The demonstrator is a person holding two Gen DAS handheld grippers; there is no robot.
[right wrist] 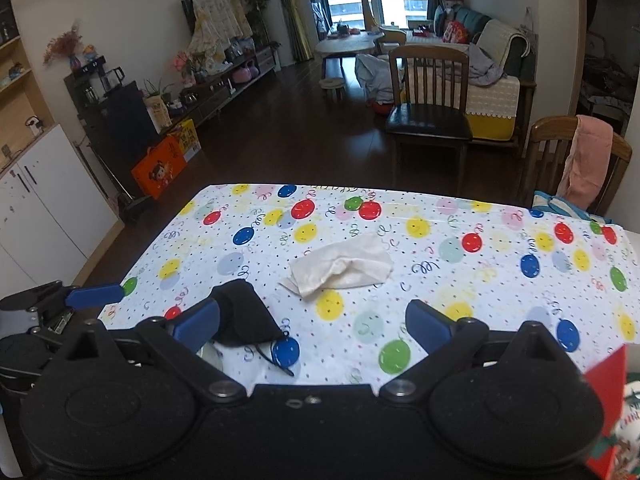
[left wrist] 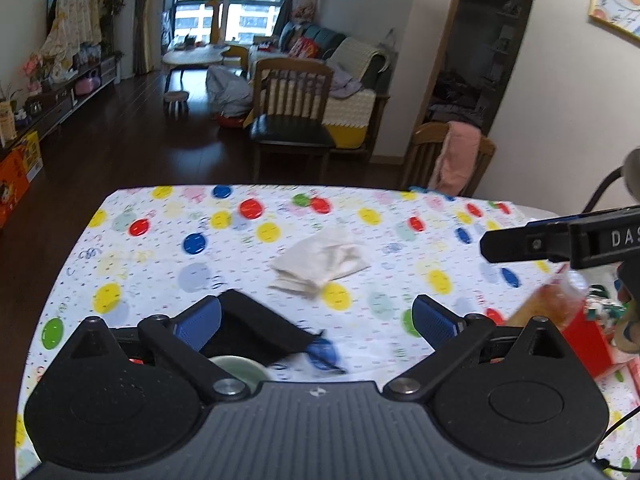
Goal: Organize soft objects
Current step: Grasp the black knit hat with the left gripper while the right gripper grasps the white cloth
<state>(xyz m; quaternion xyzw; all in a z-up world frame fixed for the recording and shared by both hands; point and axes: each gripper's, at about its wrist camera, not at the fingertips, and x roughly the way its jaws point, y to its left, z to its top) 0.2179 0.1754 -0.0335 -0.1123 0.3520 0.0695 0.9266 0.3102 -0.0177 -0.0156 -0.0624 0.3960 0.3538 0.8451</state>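
A crumpled white cloth [left wrist: 320, 264] [right wrist: 340, 268] lies in the middle of the balloon-print tablecloth [left wrist: 140, 264] [right wrist: 500, 280]. Nearer to me lies a black face mask [left wrist: 256, 328] [right wrist: 244, 314], its strap trailing to the right. My left gripper [left wrist: 318, 322] is open and holds nothing; the mask lies just behind its left pad. My right gripper [right wrist: 312, 325] is open too, with only bare tablecloth between its pads and the mask beside the left one. One finger [left wrist: 520, 242] of the right gripper shows at the right edge of the left wrist view.
A pale green cup [left wrist: 236, 366] stands under the left gripper's body. A red box [left wrist: 584, 336] [right wrist: 612, 380] and a clear bottle [left wrist: 548, 300] stand at the table's right side. Wooden chairs [right wrist: 428, 92] stand beyond the far edge, one draped with a pink cloth [right wrist: 588, 160].
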